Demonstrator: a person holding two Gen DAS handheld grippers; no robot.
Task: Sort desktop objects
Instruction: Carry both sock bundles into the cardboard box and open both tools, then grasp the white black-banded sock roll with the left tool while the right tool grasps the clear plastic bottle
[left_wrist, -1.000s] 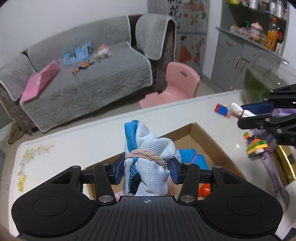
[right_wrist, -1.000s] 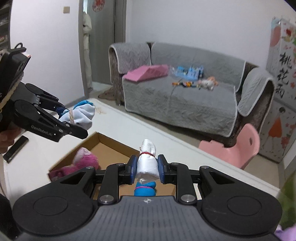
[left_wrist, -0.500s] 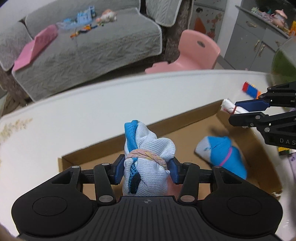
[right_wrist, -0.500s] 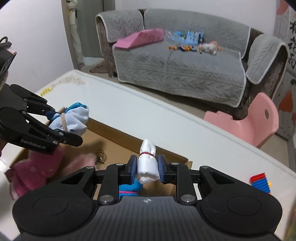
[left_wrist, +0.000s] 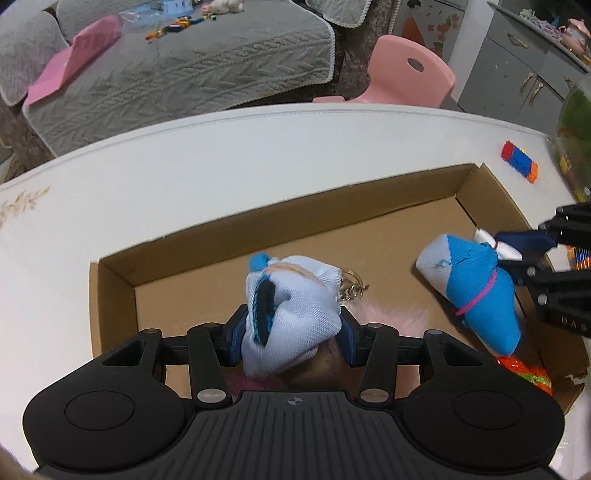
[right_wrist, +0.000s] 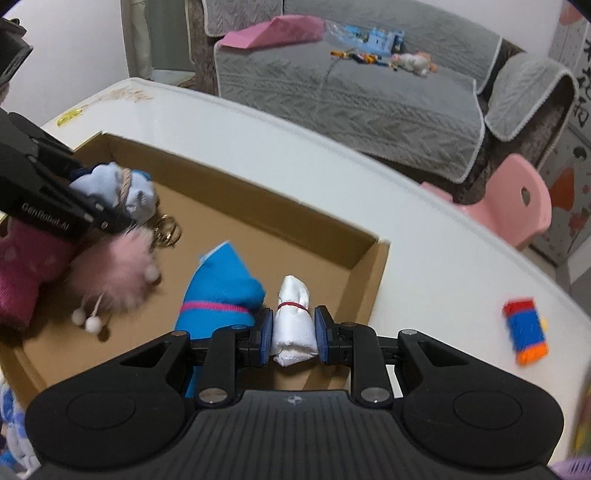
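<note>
Tongs on the left squeeze a pale blue sock bundle over the brown box on the white table. It looks soft and light, so holding its fat middle should be best. Next come a fluffy pink pompom and a bright blue sock in the box. Right tongs pinch its white end.

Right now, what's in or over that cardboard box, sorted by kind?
Sock bundles: 2, a pale blue one in the left claw, a blue and white one in the right claw
Pompom keychains: 1
Magenta plush: 1
Orange wrappers: 1
Total: 5
</note>
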